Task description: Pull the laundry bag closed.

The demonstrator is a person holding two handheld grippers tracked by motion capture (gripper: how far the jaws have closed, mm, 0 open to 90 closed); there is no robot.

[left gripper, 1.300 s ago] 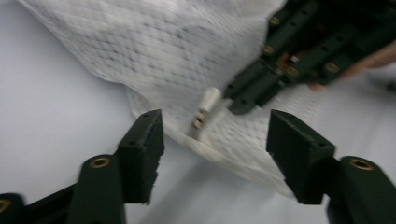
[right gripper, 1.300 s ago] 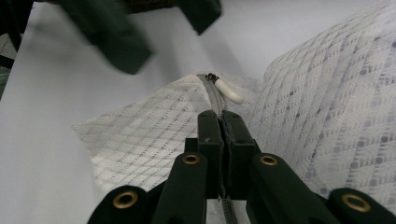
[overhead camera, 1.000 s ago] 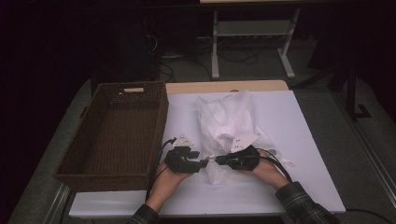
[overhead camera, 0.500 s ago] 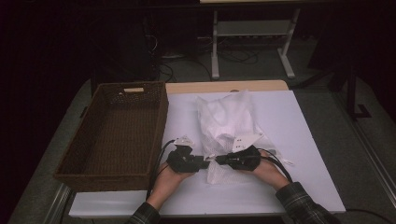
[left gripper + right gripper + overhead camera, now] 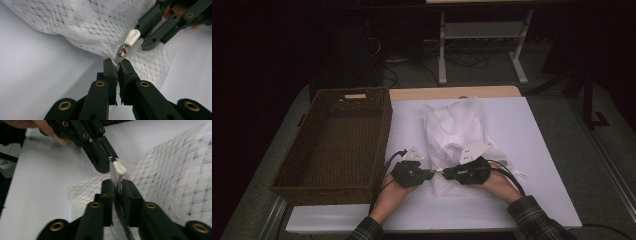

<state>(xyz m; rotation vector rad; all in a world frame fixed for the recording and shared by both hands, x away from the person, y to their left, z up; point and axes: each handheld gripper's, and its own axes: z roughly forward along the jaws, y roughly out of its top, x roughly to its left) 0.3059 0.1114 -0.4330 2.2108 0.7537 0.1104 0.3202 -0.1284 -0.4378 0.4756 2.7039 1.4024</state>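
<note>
Inspection from the high view: a white mesh laundry bag (image 5: 455,131) with white fabric inside lies on the white tabletop (image 5: 532,150), roughly centre, its near end between the two hands. A dark brown woven wicker basket (image 5: 337,142) stands just to the left of the bag, apart from it.

Left tongs (image 5: 428,174): held at the near left corner of the bag, pointing right. In the left gripper view the left tongs (image 5: 117,65) are brought together on the bag's edge at the zipper tape, immediately behind the copper-coloured zipper slider (image 5: 123,51). The slider's white teardrop plastic pull tab (image 5: 132,37) sticks out beyond it.

Right tongs (image 5: 443,173): pointing left, tip to tip with the left tongs. In the right gripper view the right tongs (image 5: 117,185) are clamped on the zipper line of the mesh bag, the metal teeth running down between the jaws, with the white pull tab (image 5: 120,168) just beyond their tips and the left tongs touching or nearly touching that tab.

Both forearms wear plaid sleeves (image 5: 537,222) at the near edge
</note>
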